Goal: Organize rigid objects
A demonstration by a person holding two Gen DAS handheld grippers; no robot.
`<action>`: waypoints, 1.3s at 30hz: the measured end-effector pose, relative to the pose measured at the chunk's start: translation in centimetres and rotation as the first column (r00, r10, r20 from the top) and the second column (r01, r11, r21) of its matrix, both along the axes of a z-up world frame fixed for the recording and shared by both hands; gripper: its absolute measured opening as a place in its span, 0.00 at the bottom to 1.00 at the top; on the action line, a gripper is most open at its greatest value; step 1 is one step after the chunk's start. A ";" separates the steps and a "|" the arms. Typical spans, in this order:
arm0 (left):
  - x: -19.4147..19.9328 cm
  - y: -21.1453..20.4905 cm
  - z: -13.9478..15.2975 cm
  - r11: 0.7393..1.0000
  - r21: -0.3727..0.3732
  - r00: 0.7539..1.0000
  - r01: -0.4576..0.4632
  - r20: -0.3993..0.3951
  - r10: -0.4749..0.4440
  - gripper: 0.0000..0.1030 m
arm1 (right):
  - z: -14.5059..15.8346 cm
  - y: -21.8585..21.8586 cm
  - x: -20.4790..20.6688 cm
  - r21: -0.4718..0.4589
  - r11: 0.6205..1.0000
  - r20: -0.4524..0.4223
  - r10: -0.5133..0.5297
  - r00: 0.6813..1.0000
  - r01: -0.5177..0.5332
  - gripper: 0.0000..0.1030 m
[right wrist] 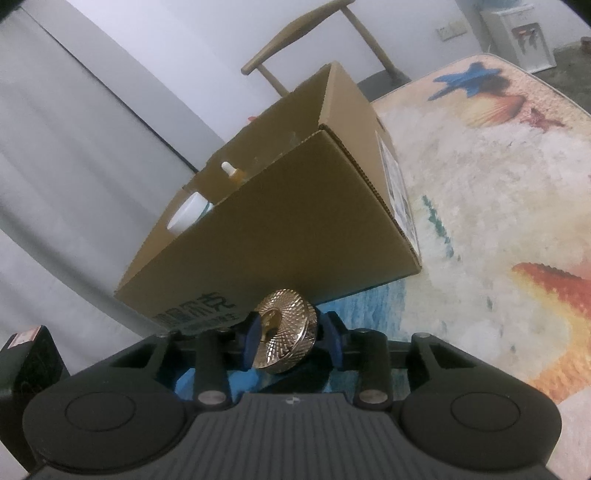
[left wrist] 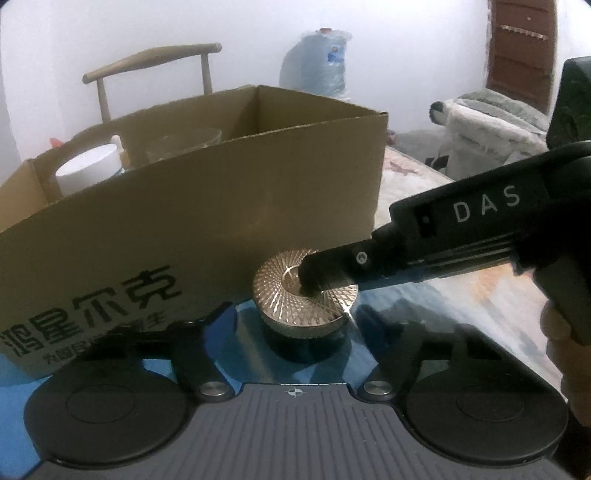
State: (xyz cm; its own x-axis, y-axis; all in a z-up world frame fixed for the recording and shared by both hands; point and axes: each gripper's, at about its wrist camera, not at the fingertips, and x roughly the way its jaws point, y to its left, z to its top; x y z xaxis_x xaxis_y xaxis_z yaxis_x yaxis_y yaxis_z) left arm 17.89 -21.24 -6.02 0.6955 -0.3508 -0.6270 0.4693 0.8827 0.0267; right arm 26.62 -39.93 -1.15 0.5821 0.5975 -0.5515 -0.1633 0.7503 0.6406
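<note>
A round gold-lidded jar with a ridged metal lid stands on the patterned mat in front of an open cardboard box. My right gripper is shut on the jar's gold lid; it also shows in the left wrist view, reaching in from the right. My left gripper's fingers spread wide and low on either side of the jar, open and empty. Inside the box are a white jar, a clear container and a small dropper bottle.
The box stands on a seashell-print mat. A wooden chair is behind the box. A blue water jug and a pile of grey blankets lie beyond. A water dispenser stands far off.
</note>
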 end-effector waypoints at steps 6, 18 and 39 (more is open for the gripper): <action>0.1 -0.4 0.1 1.000 -0.010 1.000 -0.010 -0.008 0.010 0.54 | 0.0 0.2 -0.2 0.003 1.000 0.001 -0.001 1.000 0.001 0.35; -1.6 -0.2 0.6 1.000 0.005 0.999 -0.012 -0.052 0.012 0.54 | 0.3 0.5 -2.9 0.004 1.000 -0.021 -0.003 1.000 0.003 0.35; -0.9 -0.5 0.4 0.999 0.003 0.996 -0.036 -0.083 0.036 0.54 | 0.0 0.6 -2.8 0.004 1.000 -0.018 -0.006 1.000 0.006 0.37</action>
